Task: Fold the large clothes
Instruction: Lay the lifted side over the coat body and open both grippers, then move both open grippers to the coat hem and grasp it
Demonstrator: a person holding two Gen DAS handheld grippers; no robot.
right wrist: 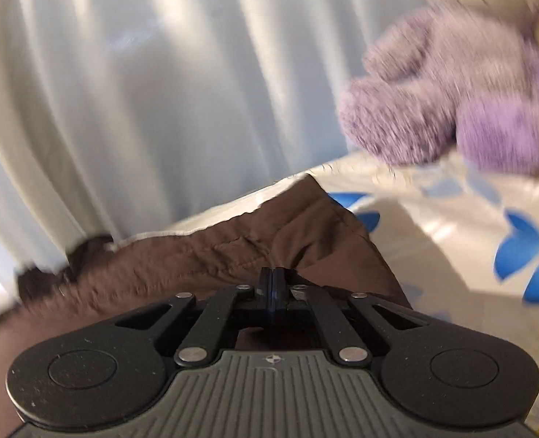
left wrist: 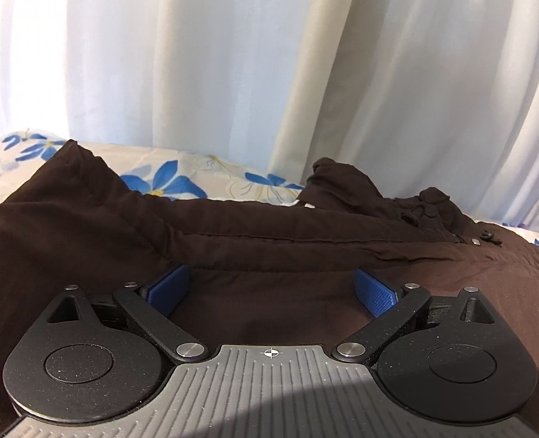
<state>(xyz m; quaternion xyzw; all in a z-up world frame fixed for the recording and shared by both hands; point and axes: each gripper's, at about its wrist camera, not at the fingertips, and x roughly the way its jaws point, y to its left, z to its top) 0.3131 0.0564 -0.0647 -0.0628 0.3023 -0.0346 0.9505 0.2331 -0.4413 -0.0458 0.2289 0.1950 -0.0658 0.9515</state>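
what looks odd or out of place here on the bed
The brown garment lies rumpled, its far end bunched into a lump by the buttons rather than spread flat. A purple plush toy sits on the floral sheet near the garment's corner, where it could get in the way. Nothing looks torn or spilled.

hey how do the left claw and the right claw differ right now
The left claw is open, its blue pads spread wide over the brown garment; the right claw is shut, pads pressed together. The left grips nothing; whether the right pinches fabric is unclear. Both sit over the garment.
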